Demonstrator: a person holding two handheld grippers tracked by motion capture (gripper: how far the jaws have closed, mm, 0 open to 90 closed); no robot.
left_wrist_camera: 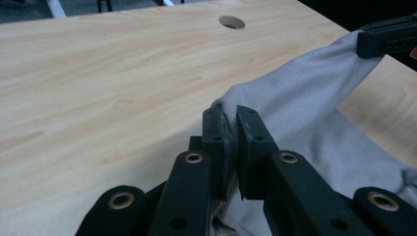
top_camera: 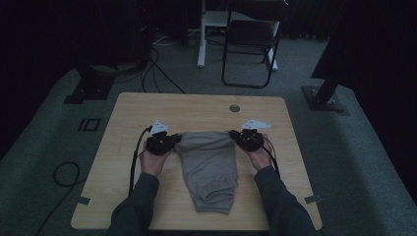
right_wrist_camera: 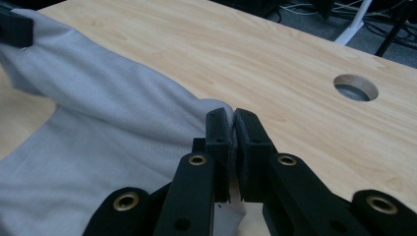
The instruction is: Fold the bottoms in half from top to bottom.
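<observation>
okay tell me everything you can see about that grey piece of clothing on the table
The grey garment looks like soft knit shorts or folded trousers. Its top edge is stretched between the left gripper and the right gripper, each shut on one corner and lifting it slightly. The rest lies on the wooden table, narrowing toward the person, with rumpled folds at its near end.

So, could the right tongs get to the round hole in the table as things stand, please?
Probably not yet: the way across the bare table to the round hole looks free, but the right tongs are shut on a corner of the grey garment, which would trail along.
</observation>
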